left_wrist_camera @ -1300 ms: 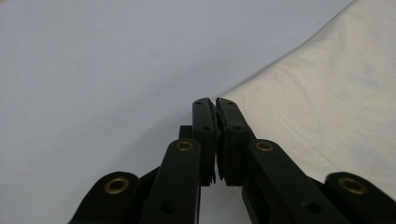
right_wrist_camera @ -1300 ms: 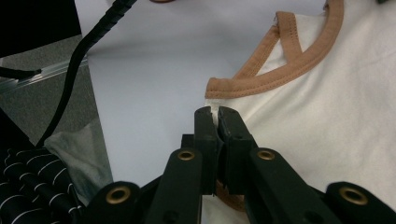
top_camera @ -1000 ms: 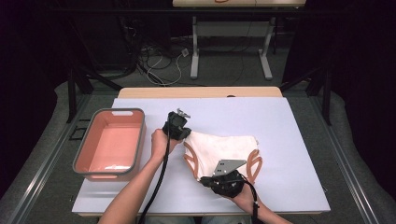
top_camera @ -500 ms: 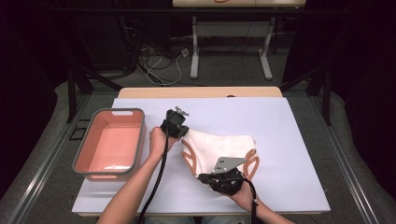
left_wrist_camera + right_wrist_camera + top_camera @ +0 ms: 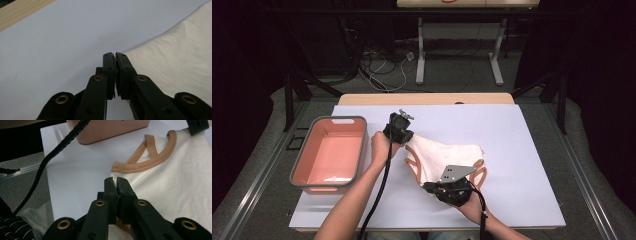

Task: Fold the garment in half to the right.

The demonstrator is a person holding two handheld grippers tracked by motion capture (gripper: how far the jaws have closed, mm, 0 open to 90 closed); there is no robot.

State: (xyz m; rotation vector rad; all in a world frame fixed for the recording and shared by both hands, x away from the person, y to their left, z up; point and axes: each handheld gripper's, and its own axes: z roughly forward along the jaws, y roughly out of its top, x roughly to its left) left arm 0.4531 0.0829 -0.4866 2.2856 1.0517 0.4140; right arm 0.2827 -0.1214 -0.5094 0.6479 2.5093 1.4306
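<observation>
While both grippers pinch the garment [image 5: 442,155] edges, mat [image 5: 522,150] lies open.

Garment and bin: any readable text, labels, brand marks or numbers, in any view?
None readable.
Garment: plain cream cloth with orange trim, no print or tag in sight.
Bin: plain pink inside, grey rim, no marking; dark marks at its top edge in the right gripper view are cut off, unreadable.
Left tongs and right tongs: black, with brass rivets, no lettering.
Mat: blank.
</observation>
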